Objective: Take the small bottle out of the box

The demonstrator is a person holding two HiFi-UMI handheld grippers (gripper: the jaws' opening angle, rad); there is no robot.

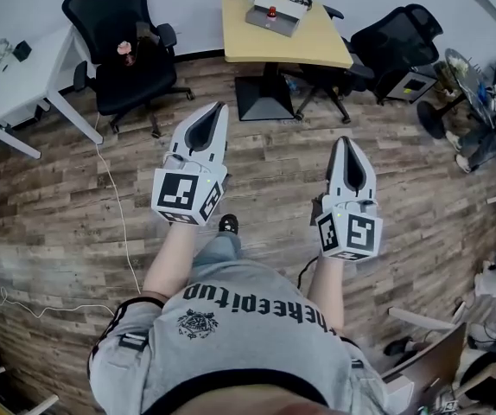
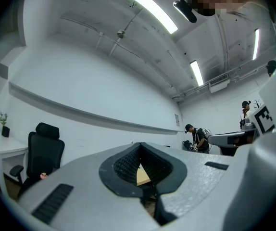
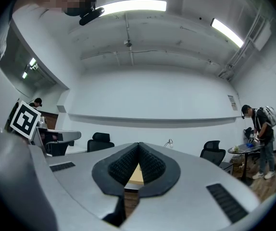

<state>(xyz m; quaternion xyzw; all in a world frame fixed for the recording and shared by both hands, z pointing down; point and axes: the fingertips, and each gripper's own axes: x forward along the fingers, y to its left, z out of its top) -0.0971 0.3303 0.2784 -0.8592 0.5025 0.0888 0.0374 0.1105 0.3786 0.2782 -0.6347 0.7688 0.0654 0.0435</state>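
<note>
While both jaw pairs are pressed together with nothing between them, the left hand-held gripper [image 1: 219,107] and the right hand-held gripper [image 1: 345,143] hang over bare floor [image 1: 58,197] at mid frame, well apart from the tabletop [image 1: 317,46] at the upper centre. The box [image 1: 278,20] lies there near the far edge, with a red thing [image 1: 271,11] at its top that may be the bottle; it is too small to tell. The main risk, as I judge it, is arriving with the jaws shut: a closed tip would nudge the bottle over or push the box toward the far edge instead of gripping. The box looks light, so lifting with one hand-held gripper alone could drag it along unless the other steadies it. On the way, the white cable [image 1: 118,206] at left and the black chair [image 1: 395,33] just beside the tabletop at right could catch a foot or an elbow.
</note>
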